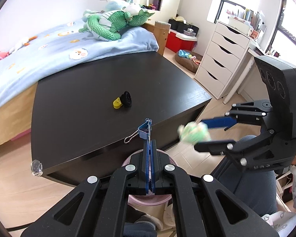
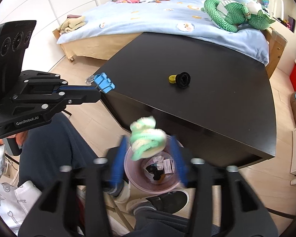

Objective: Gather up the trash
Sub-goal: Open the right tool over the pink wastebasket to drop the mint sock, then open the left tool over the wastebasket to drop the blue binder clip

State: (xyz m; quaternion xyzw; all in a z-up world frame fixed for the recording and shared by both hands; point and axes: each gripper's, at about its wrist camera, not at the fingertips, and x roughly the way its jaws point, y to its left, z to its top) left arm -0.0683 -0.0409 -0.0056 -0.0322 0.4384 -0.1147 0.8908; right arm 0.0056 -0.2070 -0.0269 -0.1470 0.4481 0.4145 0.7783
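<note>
My left gripper (image 1: 149, 145) (image 2: 99, 93) is shut on the wire handle of a blue binder clip (image 1: 144, 130) (image 2: 104, 83), held over the near edge of the dark table (image 1: 88, 102) (image 2: 217, 102). My right gripper (image 2: 149, 158) (image 1: 202, 134) stands open above a pink bin (image 2: 132, 179) (image 1: 148, 199) on the floor. A blurred green-and-white fuzzy wad (image 2: 148, 140) (image 1: 193, 132) sits loose between its blue pads, touching neither. Several scraps lie in the bin. A small yellow-and-black piece (image 1: 123, 99) (image 2: 180, 79) lies on the tabletop.
A bed with a blue cover (image 1: 49, 45) (image 2: 157, 19) borders the table's far side. White drawers (image 1: 221, 59) stand to the right. The person's legs (image 2: 49, 138) and shoes (image 2: 167, 199) are beside the bin. A clear corner guard (image 1: 36, 166) caps one table corner.
</note>
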